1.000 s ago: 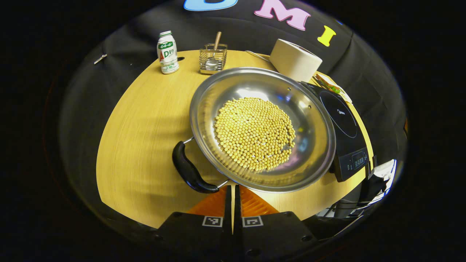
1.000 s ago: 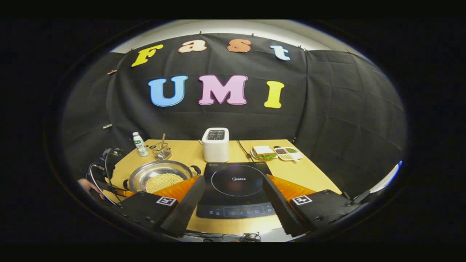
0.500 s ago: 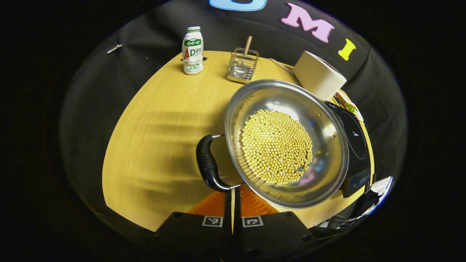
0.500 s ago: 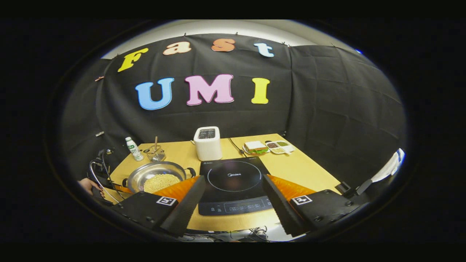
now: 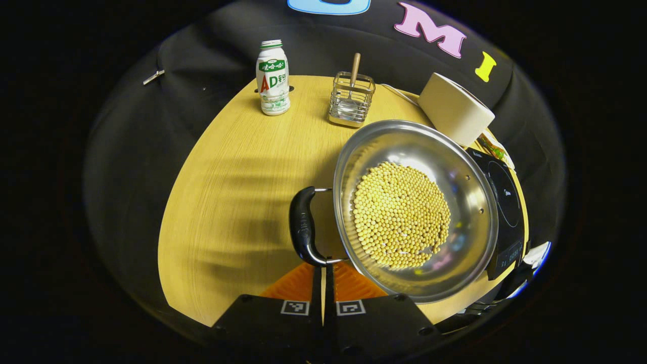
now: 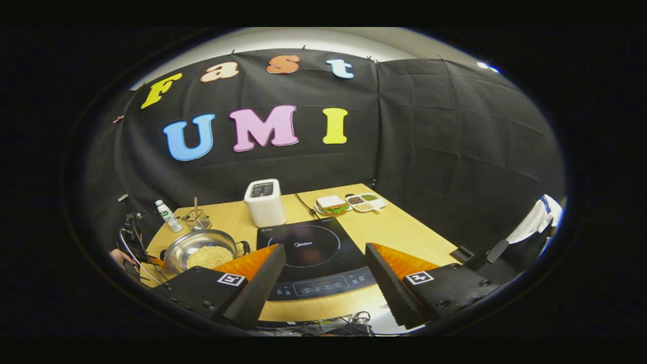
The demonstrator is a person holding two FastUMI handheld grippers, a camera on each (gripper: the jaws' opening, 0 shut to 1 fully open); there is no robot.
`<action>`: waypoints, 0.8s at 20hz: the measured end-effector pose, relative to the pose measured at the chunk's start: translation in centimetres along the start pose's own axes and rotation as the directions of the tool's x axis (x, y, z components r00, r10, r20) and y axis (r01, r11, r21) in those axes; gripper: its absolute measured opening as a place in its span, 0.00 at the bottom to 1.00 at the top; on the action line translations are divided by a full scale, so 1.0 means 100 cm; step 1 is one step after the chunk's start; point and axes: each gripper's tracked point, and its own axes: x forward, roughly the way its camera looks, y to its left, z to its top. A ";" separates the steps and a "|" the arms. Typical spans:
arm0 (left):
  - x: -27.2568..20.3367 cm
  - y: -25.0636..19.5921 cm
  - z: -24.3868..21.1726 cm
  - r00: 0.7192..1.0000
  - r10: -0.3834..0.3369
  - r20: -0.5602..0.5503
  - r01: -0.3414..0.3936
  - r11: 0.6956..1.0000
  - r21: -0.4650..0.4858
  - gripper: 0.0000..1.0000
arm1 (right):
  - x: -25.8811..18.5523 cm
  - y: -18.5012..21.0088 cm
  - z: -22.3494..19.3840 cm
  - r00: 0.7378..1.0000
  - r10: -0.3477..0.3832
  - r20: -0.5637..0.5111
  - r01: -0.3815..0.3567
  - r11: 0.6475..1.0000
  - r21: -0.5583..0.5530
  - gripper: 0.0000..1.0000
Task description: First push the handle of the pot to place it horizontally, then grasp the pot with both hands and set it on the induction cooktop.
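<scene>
— Right, left gripper (image 5: 323, 268) first. What are your fingers doing?

— Mine are pressed together, nothing between them. Their tips sit right at the near end of the pot's black handle (image 5: 302, 226), touching it or very nearly; I cannot tell which. The handle runs roughly along the pot's left rim, on its two metal wire ends.

— And the pot?

— The pot (image 5: 457, 167) rests on the wooden table (image 5: 227, 177), just right of my fingertips, with a layer of soybeans (image 5: 402, 222) across its bottom. Its far side reaches the edge of the induction cooktop (image 5: 505, 202); whether it overlaps that edge I cannot tell.

— Right gripper (image 6: 323, 273)?

— Fingers spread wide, holding nothing, above the table's near edge. Between them I see the induction cooktop's control strip, its glass bare. The pot lies to the left of it, its second handle (image 6: 245, 247) pointing toward the cooktop.

— Beyond that?

— At the back of the table: a white bottle (image 5: 273, 78), a wire basket (image 5: 351, 101) with a wooden-handled utensil, a white toaster (image 6: 264, 202), a sandwich on a plate (image 6: 331, 205), and a divided tray (image 6: 365, 201).
</scene>
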 end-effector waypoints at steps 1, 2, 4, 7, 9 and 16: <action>0.001 0.002 0.004 1.000 0.002 0.001 -0.002 1.000 -0.002 0.05 | 0.003 -0.001 0.000 1.000 -0.004 -0.005 0.004 1.000 0.004 0.98; 0.002 0.003 0.006 1.000 0.005 -0.001 -0.005 1.000 0.000 0.05 | 0.005 -0.001 -0.001 1.000 -0.007 -0.007 0.007 1.000 0.005 0.98; 0.006 0.008 0.011 1.000 0.012 -0.003 -0.012 1.000 0.012 0.05 | 0.008 0.000 -0.002 1.000 -0.010 -0.014 0.010 1.000 -0.005 0.98; 0.009 0.013 0.019 1.000 0.026 -0.004 -0.026 0.999 0.038 0.05 | 0.012 0.004 -0.006 1.000 -0.004 -0.029 0.004 1.000 -0.020 0.98; 0.010 0.014 0.020 1.000 0.021 -0.006 -0.021 0.999 0.035 0.05 | 0.014 0.012 -0.012 0.999 0.013 -0.050 -0.015 1.000 -0.025 0.98; -0.029 0.044 0.021 0.993 0.066 0.099 -0.071 0.996 0.047 0.06 | 0.045 0.064 -0.032 0.978 0.123 -0.169 -0.130 0.991 -0.031 0.98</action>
